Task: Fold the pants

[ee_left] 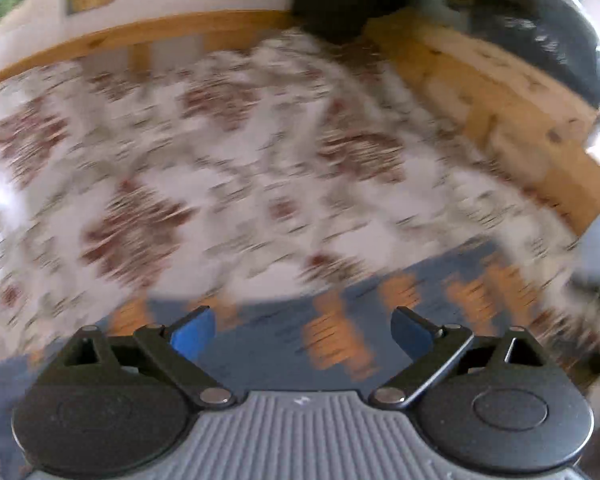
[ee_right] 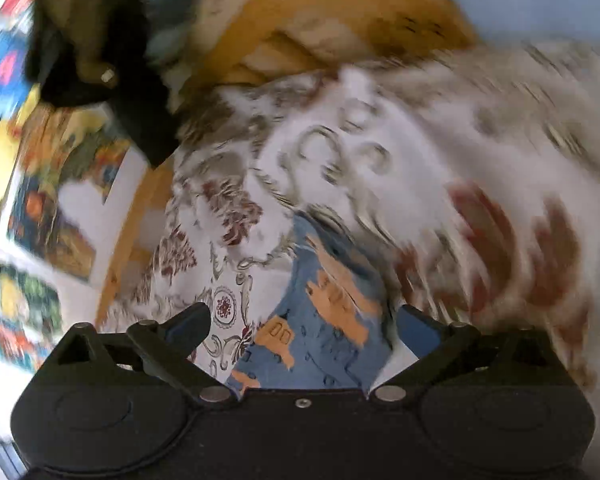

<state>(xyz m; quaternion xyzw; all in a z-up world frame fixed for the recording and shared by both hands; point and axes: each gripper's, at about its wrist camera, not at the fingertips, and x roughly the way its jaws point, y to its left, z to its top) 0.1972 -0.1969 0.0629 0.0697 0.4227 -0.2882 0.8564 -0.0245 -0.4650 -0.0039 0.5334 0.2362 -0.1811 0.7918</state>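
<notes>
While both views smear with blur, one pair of pants (ee_left: 340, 340) shows: blue cloth with orange patches, lying on the flowered white bedspread (ee_left: 220, 140). The left gripper (ee_left: 302, 334) hangs over the pants with its two blue pads (ee_left: 194, 332) spread wide and nothing between them. The right gripper (ee_right: 304, 330) is likewise spread apart, its two fingers straddling a strip of the same blue cloth without pinching it. A wooden bed frame (ee_left: 500, 92) borders the bedspread, and several colourful pictures (ee_right: 44, 208) hang on the white wall beyond; I cannot count them exactly.
</notes>
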